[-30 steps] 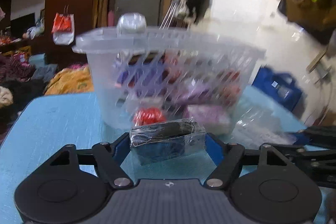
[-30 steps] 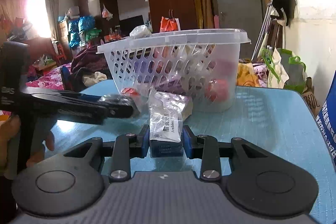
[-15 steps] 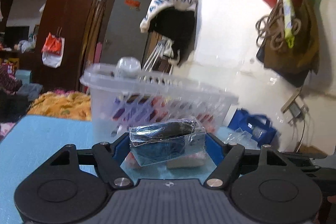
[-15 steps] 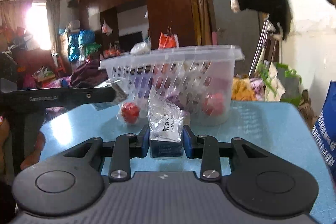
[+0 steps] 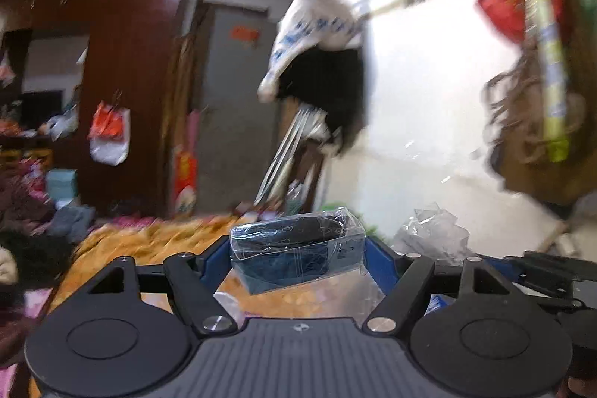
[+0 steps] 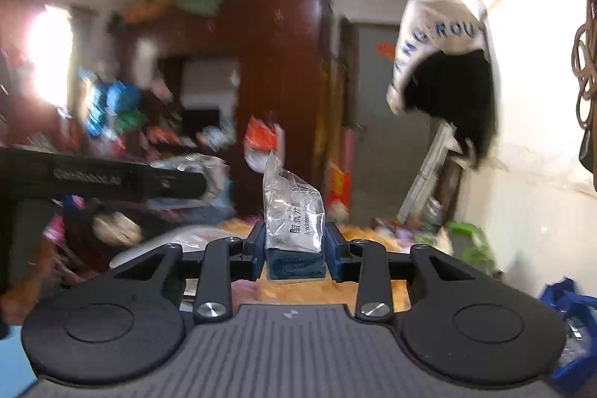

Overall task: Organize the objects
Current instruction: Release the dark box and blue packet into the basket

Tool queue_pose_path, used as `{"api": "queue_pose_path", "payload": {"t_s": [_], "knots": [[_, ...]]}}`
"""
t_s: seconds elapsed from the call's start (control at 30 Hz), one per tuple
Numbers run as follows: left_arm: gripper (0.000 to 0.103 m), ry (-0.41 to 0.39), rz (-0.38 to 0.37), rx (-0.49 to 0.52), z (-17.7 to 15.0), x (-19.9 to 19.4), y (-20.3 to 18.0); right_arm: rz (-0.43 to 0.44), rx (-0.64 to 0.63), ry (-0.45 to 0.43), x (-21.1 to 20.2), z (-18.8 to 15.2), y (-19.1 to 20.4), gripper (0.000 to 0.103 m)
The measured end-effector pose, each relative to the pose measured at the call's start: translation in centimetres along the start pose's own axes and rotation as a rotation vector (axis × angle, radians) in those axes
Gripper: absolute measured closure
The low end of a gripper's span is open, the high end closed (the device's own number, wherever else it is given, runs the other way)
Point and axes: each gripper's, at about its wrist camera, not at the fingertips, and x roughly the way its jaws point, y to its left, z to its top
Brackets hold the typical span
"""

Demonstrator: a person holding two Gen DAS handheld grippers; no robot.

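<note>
Left wrist view: your left gripper (image 5: 298,258) is pinching a dark box in clear wrap (image 5: 297,254) across its long sides, its ends free, so it can drop straight out on release. It is held up with only room clutter behind; no basket or table shows here. In the right wrist view your right gripper (image 6: 294,250) is clamped on the base of a small blue box in a loose clear bag (image 6: 293,226), the bag's slack standing upright above the pads. The other gripper's black arm (image 6: 100,179) crosses at left, close by, so mind a collision.
</note>
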Motion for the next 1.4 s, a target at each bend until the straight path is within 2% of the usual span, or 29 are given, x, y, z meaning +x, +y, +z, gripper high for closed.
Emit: {"api": "queue_pose_path", "payload": {"t_s": [0.1,0.2,0.23,0.27,0.33,0.4,0.47,0.53,0.63,0.7,0.8,0.93,1.03,1.17,1.3,1.4], "knots": [[0.025,0.071,0.023,-0.022,-0.4,2.9,0.6,-0.027,-0.023,0.064,2.7,-0.7,-0.2,0.068],[0.025,0.097,0.021,-0.030,-1.1,4.4,1.2,0.001,0.003,0.071,3.6,-1.3,-0.7,0.067],[0.023,0.096,0.013,-0.032,-1.3,4.7,1.4,0.012,0.009,0.073,3.8,-1.5,-0.8,0.060],[0.022,0.101,0.005,-0.036,-1.5,5.1,1.4,0.013,0.005,0.078,3.8,-1.7,-0.6,0.039],[0.014,0.104,0.002,-0.032,-1.6,5.2,1.4,-0.032,-0.009,0.042,2.5,-2.0,-0.1,0.017],[0.014,0.079,0.013,0.004,-1.6,4.1,1.2,-0.031,0.010,0.013,0.3,-1.7,-0.1,0.010],[0.011,0.037,0.027,0.040,-1.4,2.2,0.8,0.020,0.059,-0.021,-2.0,-1.6,0.0,0.000],[0.000,-0.026,0.017,0.059,-1.1,0.2,0.3,0.053,0.063,-0.048,-4.0,-1.9,0.3,0.000],[0.000,-0.024,0.033,0.082,-1.1,-1.6,-0.4,0.043,0.076,-0.062,-6.3,-3.9,1.1,0.000],[0.000,-0.042,0.015,0.080,-2.2,-3.5,-0.2,0.064,0.084,-0.005,-5.8,-6.0,1.5,0.000],[0.000,0.023,0.023,0.096,-5.6,-5.5,0.2,0.034,0.101,0.113,-2.7,-8.4,2.0,0.000],[0.000,0.098,0.049,0.143,-10.2,-6.0,1.1,0.073,0.164,0.255,1.8,-10.4,3.0,0.000],[0.000,0.137,0.081,0.136,-11.8,-5.4,2.7,0.034,0.163,0.303,3.6,-11.3,4.5,0.002],[0.001,0.183,0.117,0.116,-12.6,-4.3,4.6,0.061,0.183,0.356,4.9,-12.3,4.9,0.018],[0.001,0.204,0.116,0.060,-13.0,-3.5,6.2,0.076,0.151,0.386,5.5,-12.5,5.4,0.021],[0.001,0.224,0.125,0.070,-13.5,-2.6,5.9,0.085,0.134,0.384,4.8,-12.6,5.6,0.024]]}}
